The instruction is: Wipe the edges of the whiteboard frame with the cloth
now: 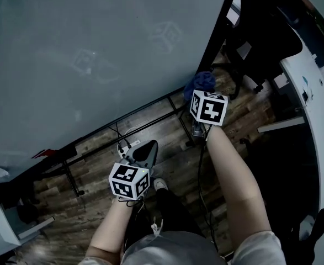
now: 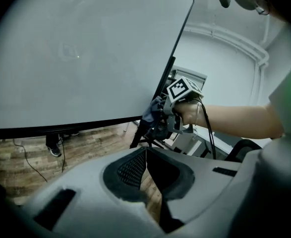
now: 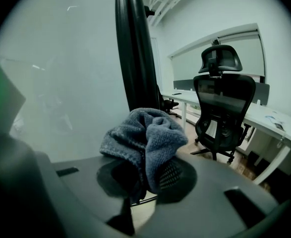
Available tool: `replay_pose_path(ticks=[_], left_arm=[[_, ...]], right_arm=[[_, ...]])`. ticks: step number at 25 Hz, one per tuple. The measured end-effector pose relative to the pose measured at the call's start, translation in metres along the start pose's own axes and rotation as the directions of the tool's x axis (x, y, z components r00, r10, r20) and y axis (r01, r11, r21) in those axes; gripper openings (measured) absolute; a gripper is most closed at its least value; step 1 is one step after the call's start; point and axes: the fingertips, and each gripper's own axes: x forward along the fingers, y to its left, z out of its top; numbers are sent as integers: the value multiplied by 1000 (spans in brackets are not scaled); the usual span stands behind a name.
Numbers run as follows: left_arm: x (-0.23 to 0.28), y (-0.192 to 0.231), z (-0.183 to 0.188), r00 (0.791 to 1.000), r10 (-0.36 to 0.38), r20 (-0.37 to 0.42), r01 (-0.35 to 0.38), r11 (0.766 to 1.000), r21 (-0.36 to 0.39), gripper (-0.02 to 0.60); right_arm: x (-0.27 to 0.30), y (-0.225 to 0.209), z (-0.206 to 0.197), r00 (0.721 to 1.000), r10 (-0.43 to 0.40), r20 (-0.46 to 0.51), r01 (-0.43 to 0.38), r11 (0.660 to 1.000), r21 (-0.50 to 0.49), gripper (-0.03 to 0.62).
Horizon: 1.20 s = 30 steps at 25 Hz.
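The right gripper (image 3: 146, 177) has its jaws clamped on a bunched blue-grey knitted cloth (image 3: 144, 133). The cloth sits just beside the dark upright frame edge (image 3: 135, 48) of the pale whiteboard (image 1: 95, 48); whether they touch cannot be told. The left gripper (image 2: 146, 155) hangs apart from the frame, its jaw tips pressed together and holding nothing.

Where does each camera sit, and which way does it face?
Head view: on the head, looking down at the whiteboard; shows forearms, left gripper, right gripper.
Left gripper view: on that gripper, facing the whiteboard's right edge; shows shut empty jaws, right forearm.
Right gripper view: on that gripper, facing along the frame; shows jaws clamping the cloth.
All three share the cloth.
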Motion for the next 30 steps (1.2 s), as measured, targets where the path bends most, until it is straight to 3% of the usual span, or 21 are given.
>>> replay_pose_path(ticks=[4, 11, 24, 30], left_arm=[[-7, 14, 1, 999, 41, 23, -41, 999, -28, 18], [-30, 27, 1, 996, 71, 62, -68, 996, -50, 18], [-111, 92, -35, 983, 171, 63, -158, 974, -163, 18], [-149, 110, -41, 983, 169, 73, -155, 973, -174, 18]], right_arm=[[2, 10, -14, 999, 31, -42, -33, 999, -42, 69], [-1, 73, -45, 986, 125, -109, -134, 988, -81, 69], [-10, 154, -70, 989, 92, -112, -105, 987, -119, 69], [-22, 205, -84, 987, 83, -141, -104, 984, -145, 69]])
